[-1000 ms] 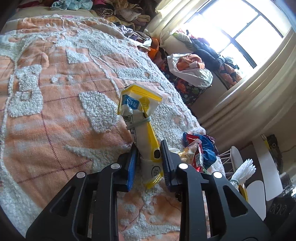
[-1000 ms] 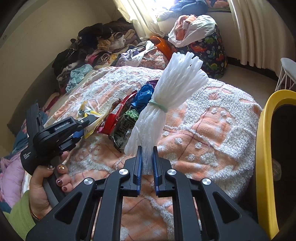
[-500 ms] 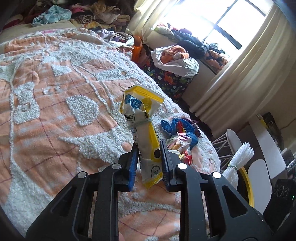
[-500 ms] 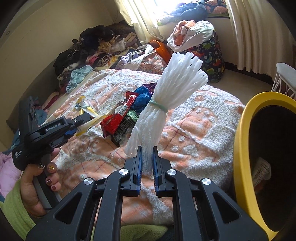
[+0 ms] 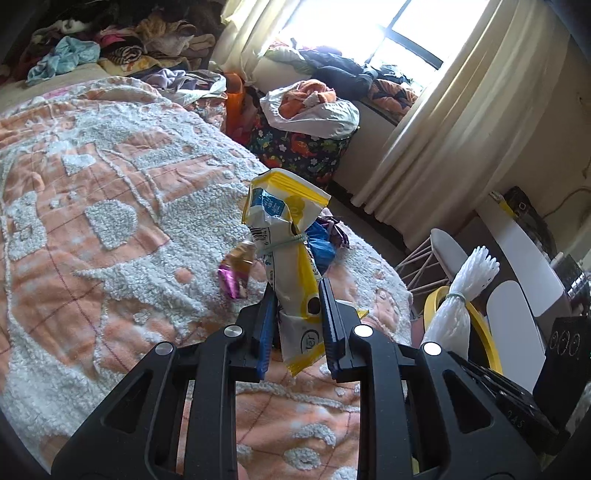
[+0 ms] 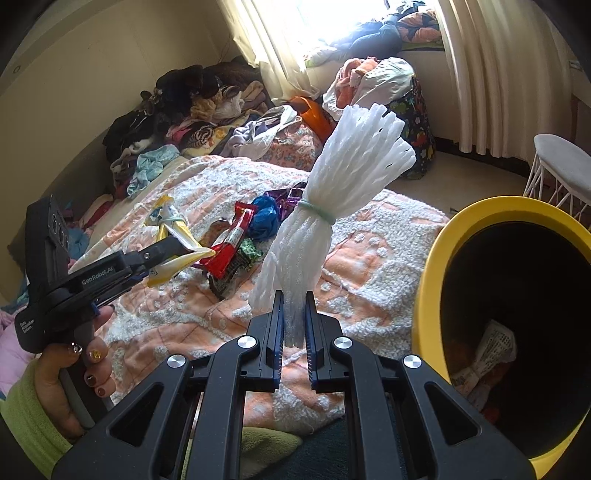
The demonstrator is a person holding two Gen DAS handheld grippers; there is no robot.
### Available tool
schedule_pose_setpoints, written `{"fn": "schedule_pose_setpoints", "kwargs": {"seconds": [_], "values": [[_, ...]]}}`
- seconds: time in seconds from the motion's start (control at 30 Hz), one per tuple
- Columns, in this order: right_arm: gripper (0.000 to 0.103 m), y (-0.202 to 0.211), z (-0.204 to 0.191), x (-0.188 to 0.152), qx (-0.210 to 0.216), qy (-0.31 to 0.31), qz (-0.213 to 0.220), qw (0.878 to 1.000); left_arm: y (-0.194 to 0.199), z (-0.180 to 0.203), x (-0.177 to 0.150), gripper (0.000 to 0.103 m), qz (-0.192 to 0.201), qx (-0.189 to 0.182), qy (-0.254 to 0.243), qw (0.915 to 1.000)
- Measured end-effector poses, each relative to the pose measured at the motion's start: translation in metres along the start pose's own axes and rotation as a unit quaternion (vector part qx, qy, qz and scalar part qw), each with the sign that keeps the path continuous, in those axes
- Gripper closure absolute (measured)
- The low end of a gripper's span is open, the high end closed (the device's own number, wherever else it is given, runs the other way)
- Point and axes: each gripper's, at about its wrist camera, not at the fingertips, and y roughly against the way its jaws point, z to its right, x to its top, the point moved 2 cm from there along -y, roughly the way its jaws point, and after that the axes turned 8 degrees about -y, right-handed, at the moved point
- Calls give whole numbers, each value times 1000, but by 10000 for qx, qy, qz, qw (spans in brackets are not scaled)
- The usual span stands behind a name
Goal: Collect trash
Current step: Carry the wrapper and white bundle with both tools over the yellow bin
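- The left gripper (image 5: pixel 297 314) is clenched on a crumpled yellow-and-white snack packet (image 5: pixel 286 236), which stands upright between the blue pads and is cinched at its waist by a pale green rubber band.
- In the right wrist view the same left gripper (image 6: pixel 173 254) shows at 9 o'clock, gripped by a hand (image 6: pixel 74 369) with painted nails and a lime-green sleeve (image 6: pixel 26 424), the packet (image 6: pixel 170 236) jutting from its tips above the bed.
- The right gripper (image 6: pixel 294 317) is clenched on a bundle of white foam netting (image 6: pixel 332 192), also banded in pale green and fanning out at the top toward 1 o'clock.
- From the left wrist view that foam netting (image 5: pixel 461 295) shows at 3 o'clock, in front of the bin's yellow rim.
- A yellow trash bin (image 6: pixel 436 266) with a dark inside stands at 3 o'clock of the right gripper, just beside the bed; crumpled paper (image 6: pixel 487 350) lies in its bottom.
- Loose wrappers lie on the orange-and-white tufted bedspread (image 6: pixel 369 273) at 11 o'clock of the right gripper: a red wrapper (image 6: pixel 236 240), a blue one (image 6: pixel 264 218), a purple foil one (image 6: pixel 284 195) and a green one (image 6: pixel 247 254).
- Piled clothes (image 6: pixel 184 122) line the far side of the bed, and a stuffed floral bag (image 6: pixel 410 122) stands by the curtained window (image 6: pixel 332 22) at 12 o'clock.
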Motion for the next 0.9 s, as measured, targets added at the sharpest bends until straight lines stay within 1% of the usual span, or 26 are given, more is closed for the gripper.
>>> {"fn": "schedule_pose_setpoints", "kwargs": {"seconds": [0.5, 0.9], "values": [[93, 21, 30, 12, -165, -302, 282, 9990, 3, 41, 0, 86, 22, -268, -441, 9987], [93, 39, 53, 17, -318, -496, 492, 9970, -1, 68, -6, 86, -66, -474, -778, 9958]]}}
